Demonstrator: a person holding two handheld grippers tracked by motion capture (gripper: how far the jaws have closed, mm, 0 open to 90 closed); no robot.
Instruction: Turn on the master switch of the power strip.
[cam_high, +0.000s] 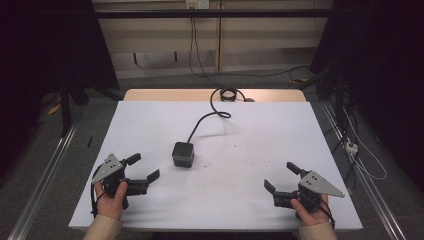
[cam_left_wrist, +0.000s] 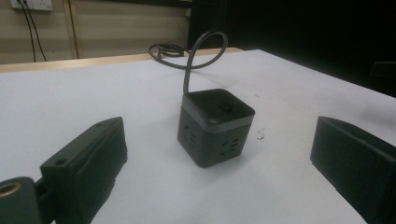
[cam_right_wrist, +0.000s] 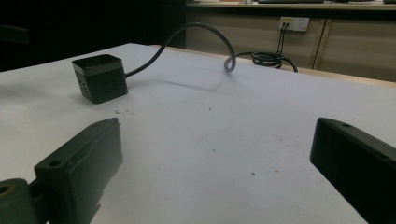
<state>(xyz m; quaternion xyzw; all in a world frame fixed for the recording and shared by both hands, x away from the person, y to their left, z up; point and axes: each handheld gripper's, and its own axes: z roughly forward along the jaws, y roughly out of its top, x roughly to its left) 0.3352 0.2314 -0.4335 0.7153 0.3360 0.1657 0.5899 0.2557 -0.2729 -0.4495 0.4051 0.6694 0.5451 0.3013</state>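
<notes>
A black cube-shaped power socket (cam_high: 183, 153) stands near the middle of the white table (cam_high: 250, 130), with its dark cable (cam_high: 202, 121) curling away to the far edge. My left gripper (cam_high: 143, 167) rests at the near left, open and empty, pointing toward the cube, which lies a short way ahead. In the left gripper view the cube (cam_left_wrist: 215, 126) sits between and beyond the two black jaws. My right gripper (cam_high: 281, 176) rests at the near right, open and empty. In the right gripper view the cube (cam_right_wrist: 99, 77) stands far off at the upper left.
The cable ends in a coil (cam_high: 228, 94) on the wooden strip at the table's far edge. Metal rails (cam_high: 50, 165) run along both sides of the table. Loose white and dark cables (cam_high: 357, 150) lie on the floor at the right.
</notes>
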